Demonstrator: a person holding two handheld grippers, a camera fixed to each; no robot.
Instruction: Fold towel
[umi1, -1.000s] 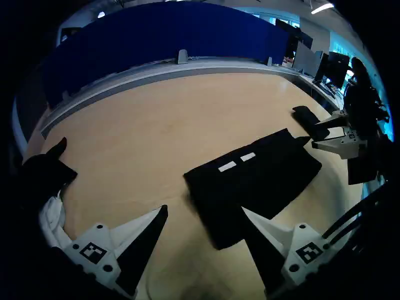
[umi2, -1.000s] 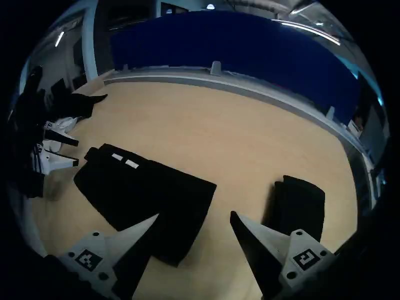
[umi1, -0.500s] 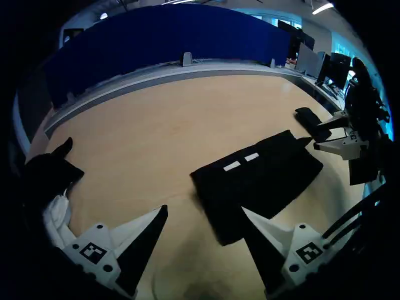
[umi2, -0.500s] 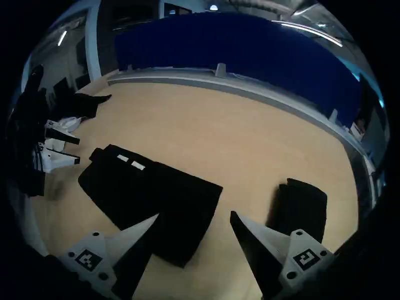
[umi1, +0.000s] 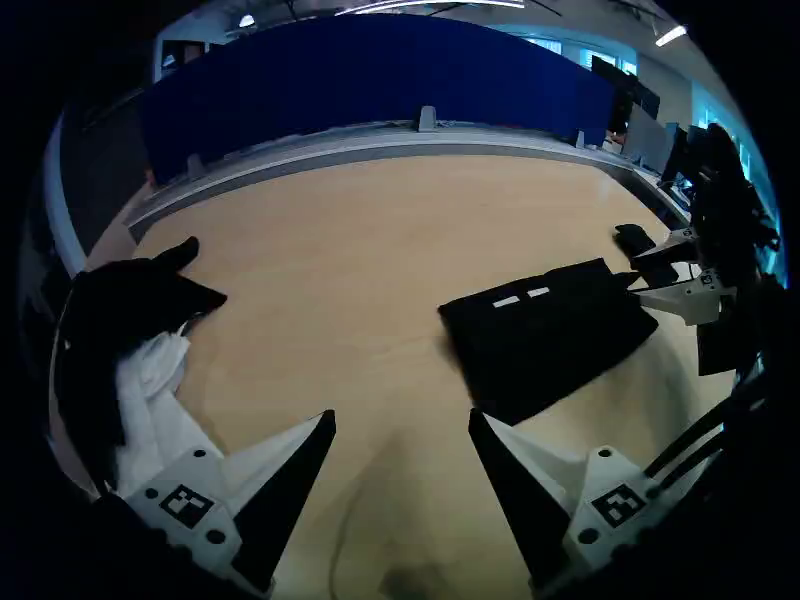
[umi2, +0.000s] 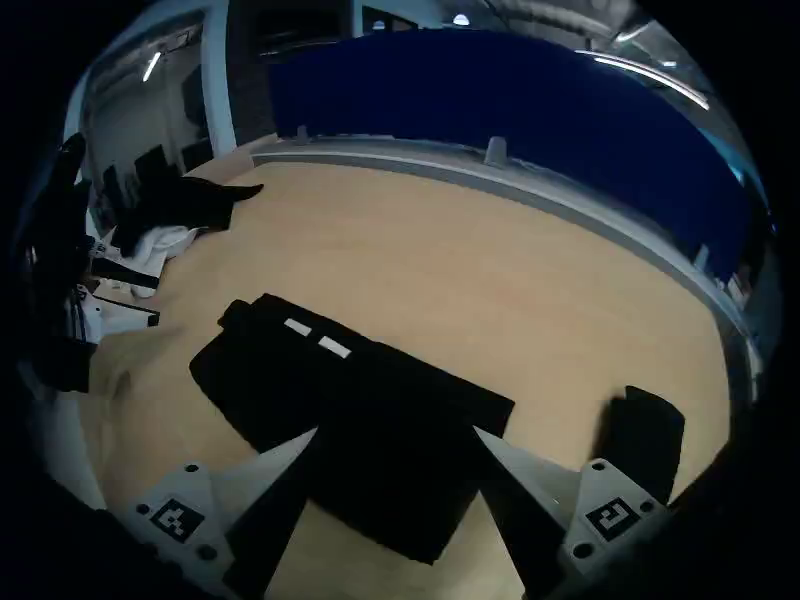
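A black towel (umi1: 545, 335) with two white labels lies flat on the wooden table (umi1: 380, 240), folded to a rough rectangle. My left gripper (umi1: 400, 420) is open over bare wood, left of and short of the towel's near corner. In the right gripper view, the same towel (umi2: 350, 400) stretches across the middle. My right gripper (umi2: 395, 440) hangs open just above its near edge with nothing clamped. The right gripper (umi1: 680, 290) also shows at the towel's far end in the left gripper view. The left gripper (umi2: 115, 290) appears at the left edge of the right gripper view.
A heap of black and white cloth (umi1: 130, 330) lies at the table's left end, also seen as the heap (umi2: 180, 215). A small folded black towel (umi2: 645, 440) rests right of the big one. A blue partition (umi1: 380, 70) runs along the table's back edge.
The left gripper view has swung left, so the towel sits farther right and the cloth heap shows more. My right gripper has moved in over the towel's near edge.
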